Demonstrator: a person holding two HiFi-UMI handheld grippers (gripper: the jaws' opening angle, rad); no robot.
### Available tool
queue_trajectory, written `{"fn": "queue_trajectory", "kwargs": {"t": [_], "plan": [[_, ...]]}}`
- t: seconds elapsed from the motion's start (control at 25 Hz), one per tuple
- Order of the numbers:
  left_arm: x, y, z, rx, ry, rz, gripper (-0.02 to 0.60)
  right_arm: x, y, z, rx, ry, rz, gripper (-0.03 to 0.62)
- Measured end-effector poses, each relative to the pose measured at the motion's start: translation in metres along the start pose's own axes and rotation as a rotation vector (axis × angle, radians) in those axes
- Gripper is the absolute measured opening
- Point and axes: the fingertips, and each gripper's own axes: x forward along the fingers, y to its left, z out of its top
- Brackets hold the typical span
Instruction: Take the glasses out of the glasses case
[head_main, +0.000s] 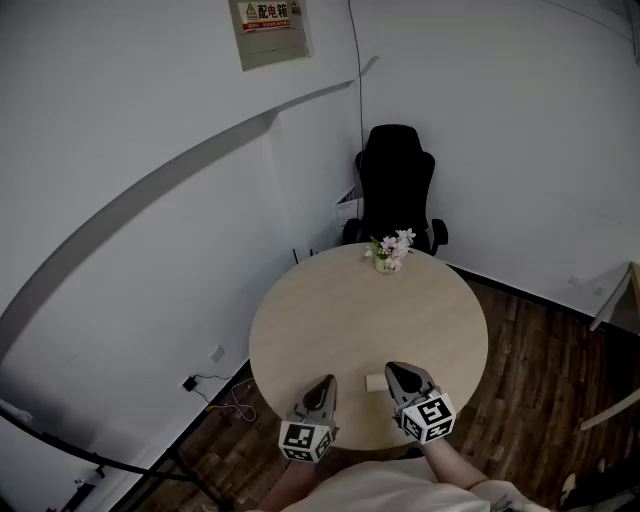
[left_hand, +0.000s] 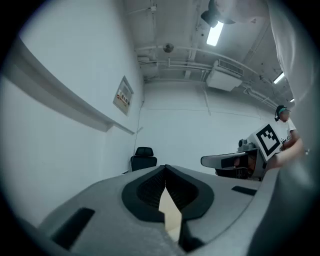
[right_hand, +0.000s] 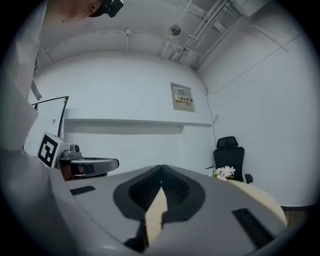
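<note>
A small pale flat box (head_main: 376, 383), too small to tell if it is the glasses case, lies on the round wooden table (head_main: 350, 310) near its front edge. No glasses show. My left gripper (head_main: 326, 381) rests just left of the box and my right gripper (head_main: 392, 368) just right of it; both point level across the table. In the left gripper view the left gripper (left_hand: 165, 168) has its jaws met at the tips, with nothing between them. The right gripper (right_hand: 161, 167) looks the same in its own view. Each view shows the other gripper alongside.
A small pot of pink and white flowers (head_main: 390, 250) stands at the table's far edge. Behind it is a black office chair (head_main: 397, 185) in the room's corner. Cables and a wall socket (head_main: 215, 354) lie low at the left, over dark wooden floor.
</note>
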Motion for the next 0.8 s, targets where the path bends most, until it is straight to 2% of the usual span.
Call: {"fn": "queue_trajectory", "kwargs": {"t": [0.6, 0.8], "plan": [[0.007, -0.007, -0.004, 0.024, 0.002, 0.000, 0.005, -0.004, -0.007, -0.007, 0.011, 0.013, -0.004, 0.013], [0.010, -0.016, -0.002, 0.028, -0.010, -0.029, 0.005, -0.008, -0.011, -0.008, -0.002, 0.027, 0.005, 0.013]]}}
